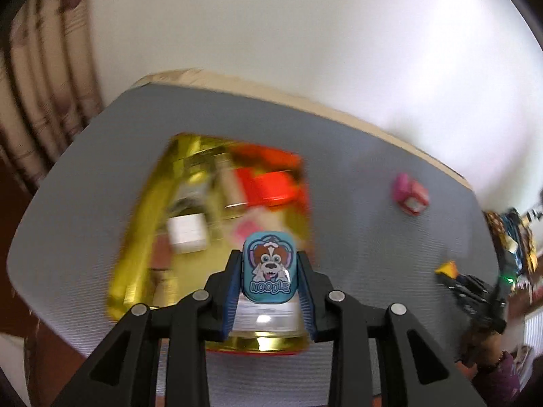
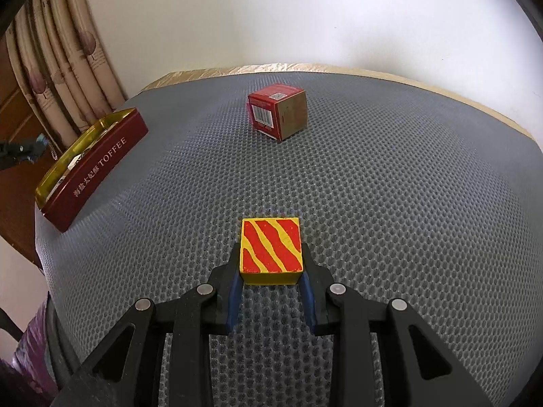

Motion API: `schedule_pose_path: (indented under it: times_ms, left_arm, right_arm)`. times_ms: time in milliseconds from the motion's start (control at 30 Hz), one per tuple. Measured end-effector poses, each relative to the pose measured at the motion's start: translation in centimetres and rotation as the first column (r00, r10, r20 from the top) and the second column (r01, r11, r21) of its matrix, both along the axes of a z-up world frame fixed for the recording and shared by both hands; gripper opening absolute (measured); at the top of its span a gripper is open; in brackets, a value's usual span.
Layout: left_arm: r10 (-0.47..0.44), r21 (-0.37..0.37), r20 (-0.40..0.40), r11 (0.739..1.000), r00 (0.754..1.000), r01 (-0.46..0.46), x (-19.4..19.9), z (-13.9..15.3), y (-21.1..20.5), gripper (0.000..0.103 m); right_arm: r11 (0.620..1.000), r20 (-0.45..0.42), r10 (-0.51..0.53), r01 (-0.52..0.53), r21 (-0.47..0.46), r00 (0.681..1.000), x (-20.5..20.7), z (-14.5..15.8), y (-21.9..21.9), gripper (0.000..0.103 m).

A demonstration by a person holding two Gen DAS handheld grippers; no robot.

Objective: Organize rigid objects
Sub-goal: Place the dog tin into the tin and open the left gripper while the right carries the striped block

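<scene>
My left gripper is shut on a small blue tin with a cartoon dog and the word NOODLE, held above the near end of an open gold-lined toffee tin. That tin holds several items, among them a red box and a white block; the view is motion-blurred. My right gripper is shut on a yellow block with red stripes, low over the grey mat. The toffee tin sits at the left in the right wrist view.
A red cardboard box stands on the mat ahead of my right gripper; it also shows in the left wrist view. The right gripper and its yellow block appear at the right. A curtain hangs behind the table's left corner.
</scene>
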State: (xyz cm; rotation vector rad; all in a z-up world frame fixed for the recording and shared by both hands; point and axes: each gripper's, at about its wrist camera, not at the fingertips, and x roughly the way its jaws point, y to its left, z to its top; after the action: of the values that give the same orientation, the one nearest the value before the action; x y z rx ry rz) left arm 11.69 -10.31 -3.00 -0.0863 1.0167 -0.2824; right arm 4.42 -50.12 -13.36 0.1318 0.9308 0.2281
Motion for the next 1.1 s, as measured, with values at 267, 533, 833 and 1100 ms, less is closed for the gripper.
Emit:
schedule_pose_path:
  times_ms: [267, 533, 833, 1100]
  left_arm:
    - [0.068, 0.049, -0.049, 0.997, 0.996, -0.066, 2.0, -3.4, 3.3, 0.031]
    - [0.083, 0.085, -0.063, 0.993, 0.995, -0.077, 2.5, -5.7, 3.1, 0.031]
    - [0.093, 0.05, -0.09, 0.995, 0.992, -0.089, 2.9, -6.3, 3.6, 0.032]
    - [0.186, 0.002, -0.033, 0.983, 0.982, -0.186, 0.9, -3.8, 4.6, 0.032]
  right_arm:
    - [1.0, -0.004, -0.005, 0.005, -0.009, 1.0, 0.1, 0.0, 0.2, 0.028]
    - [1.0, -0.003, -0.006, 0.006, -0.005, 1.0, 0.0, 0.0, 0.3, 0.028]
    - [1.0, -0.002, -0.009, 0.009, 0.005, 1.0, 0.0, -0.1, 0.2, 0.028]
    - [1.0, -0.001, -0.014, 0.014, -0.008, 1.0, -0.1, -0.1, 0.3, 0.028]
